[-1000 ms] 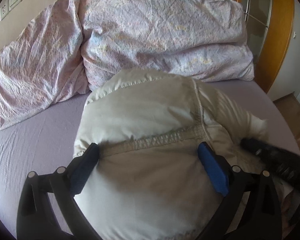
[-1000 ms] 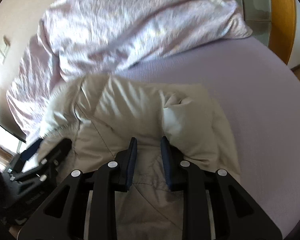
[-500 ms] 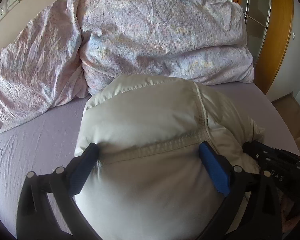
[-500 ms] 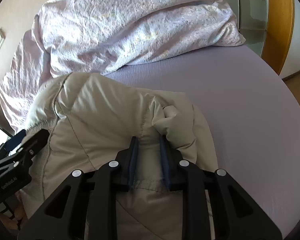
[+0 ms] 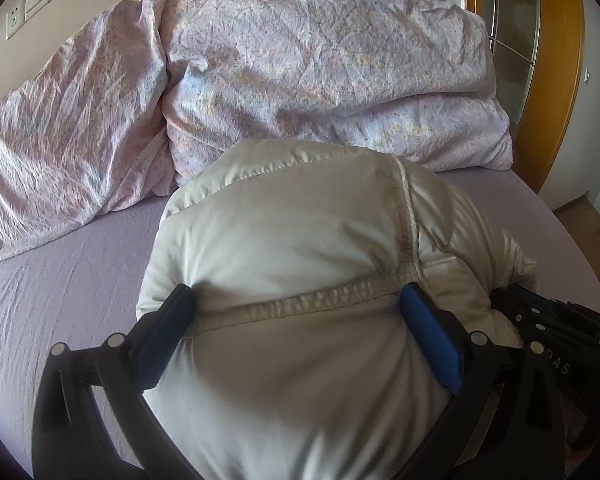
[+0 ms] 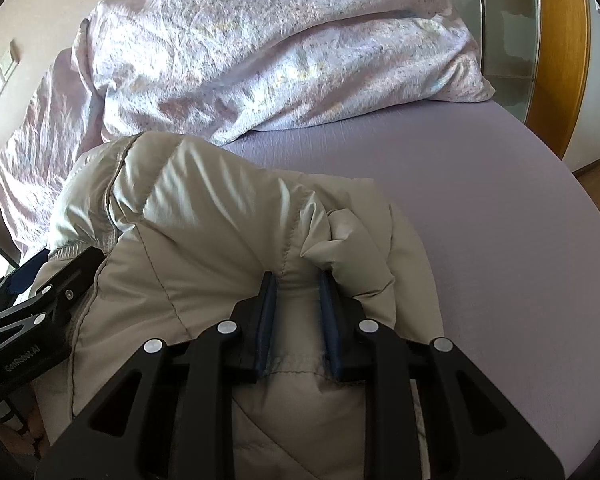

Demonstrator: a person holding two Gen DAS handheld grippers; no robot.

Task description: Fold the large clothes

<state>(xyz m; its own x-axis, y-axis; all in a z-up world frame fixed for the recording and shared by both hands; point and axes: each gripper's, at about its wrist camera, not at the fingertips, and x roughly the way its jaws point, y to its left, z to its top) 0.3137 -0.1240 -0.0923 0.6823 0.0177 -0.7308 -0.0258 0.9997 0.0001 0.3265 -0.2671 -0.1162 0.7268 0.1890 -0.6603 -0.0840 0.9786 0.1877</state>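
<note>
A puffy beige jacket [image 5: 300,232] bulges over the lilac bed sheet [image 5: 60,280], bunched into a thick roll. My left gripper [image 5: 296,300] stands wide with the jacket's bulk filling it, and both blue pads dent the fabric at a stitched seam. In the right wrist view the jacket [image 6: 204,216] humps up in front of my right gripper [image 6: 298,284], whose narrow-set pads pinch a fold of it near a seam. The right gripper [image 5: 560,340] shows at the jacket's right edge in the left wrist view. The left gripper [image 6: 40,300] shows at the jacket's left edge in the right wrist view.
A crumpled pink floral duvet [image 5: 300,60] lies heaped across the far side of the bed, just behind the jacket. A wooden-framed glass door [image 5: 540,60] stands at the right. Bare sheet [image 6: 480,200] stretches to the right of the jacket. A wall socket [image 5: 14,22] sits upper left.
The right gripper has sunk a little and rolled, carrying its pinched fold of jacket. The jacket's hump has puffed up higher in front of it. The left gripper has barely shifted.
</note>
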